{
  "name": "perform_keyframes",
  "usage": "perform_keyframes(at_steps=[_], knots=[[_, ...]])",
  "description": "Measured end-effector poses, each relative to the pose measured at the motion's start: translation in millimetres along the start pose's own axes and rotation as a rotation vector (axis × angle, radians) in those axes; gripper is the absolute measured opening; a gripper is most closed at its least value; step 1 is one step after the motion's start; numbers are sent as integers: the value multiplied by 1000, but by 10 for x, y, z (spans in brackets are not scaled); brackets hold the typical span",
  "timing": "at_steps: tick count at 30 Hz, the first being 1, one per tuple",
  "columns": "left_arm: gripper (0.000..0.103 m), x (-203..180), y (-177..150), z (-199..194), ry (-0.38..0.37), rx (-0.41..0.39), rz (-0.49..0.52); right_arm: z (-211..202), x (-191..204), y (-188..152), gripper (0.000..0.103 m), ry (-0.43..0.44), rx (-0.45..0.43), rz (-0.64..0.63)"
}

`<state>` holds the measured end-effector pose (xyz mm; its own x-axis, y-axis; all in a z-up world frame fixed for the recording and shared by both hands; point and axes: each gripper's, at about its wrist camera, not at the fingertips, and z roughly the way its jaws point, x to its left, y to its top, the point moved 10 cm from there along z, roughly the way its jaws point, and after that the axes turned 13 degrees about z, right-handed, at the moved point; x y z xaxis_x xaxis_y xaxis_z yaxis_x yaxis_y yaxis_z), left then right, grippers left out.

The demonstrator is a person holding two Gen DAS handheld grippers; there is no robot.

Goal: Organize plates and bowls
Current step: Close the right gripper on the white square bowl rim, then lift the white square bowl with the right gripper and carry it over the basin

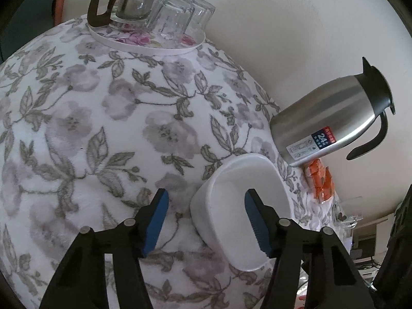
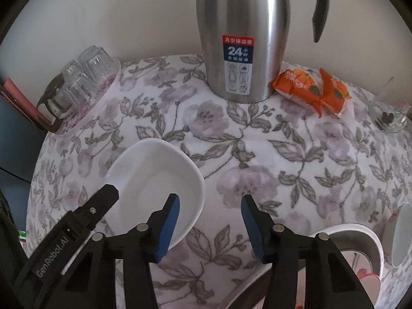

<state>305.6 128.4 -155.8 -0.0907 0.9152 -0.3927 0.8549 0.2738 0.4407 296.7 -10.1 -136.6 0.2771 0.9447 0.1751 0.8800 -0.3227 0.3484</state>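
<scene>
A white square bowl (image 1: 231, 221) sits on the flowered tablecloth (image 1: 103, 128). My left gripper (image 1: 206, 221) is open and straddles the bowl's near-left wall: one blue pad is inside the bowl, the other outside on the cloth. In the right wrist view the same bowl (image 2: 152, 177) lies left of centre, with the left gripper's black finger over its left rim. My right gripper (image 2: 209, 225) is open and empty above the cloth, just right of the bowl. A white dish rim (image 2: 370, 239) and another white plate edge (image 2: 401, 234) show at the lower right.
A steel thermos jug (image 2: 237, 36) stands at the back by the wall. A round tray (image 1: 154, 49) holds a glass pot and upturned glasses. Orange snack packets (image 2: 314, 87) and a glass dish (image 2: 391, 121) lie at the right.
</scene>
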Motion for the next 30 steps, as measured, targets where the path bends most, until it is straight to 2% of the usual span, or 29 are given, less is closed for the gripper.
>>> perform_keyframes(at_steps=[7, 13, 18, 25, 30], knots=[[46, 41, -1, 140, 9, 5, 1, 224, 26, -28, 35, 1, 29, -5], [37, 20, -19, 265, 14, 19, 28, 393, -15, -49, 30, -4, 54, 14], [21, 6, -33, 316, 18, 26, 40, 458, -10, -46, 28, 3, 63, 24], [19, -7, -37, 320, 11, 26, 51, 454, 76, -41, 13, 18, 46, 8], [18, -5, -36, 266, 7, 31, 49, 408, 107, -35, 13, 24, 37, -5]])
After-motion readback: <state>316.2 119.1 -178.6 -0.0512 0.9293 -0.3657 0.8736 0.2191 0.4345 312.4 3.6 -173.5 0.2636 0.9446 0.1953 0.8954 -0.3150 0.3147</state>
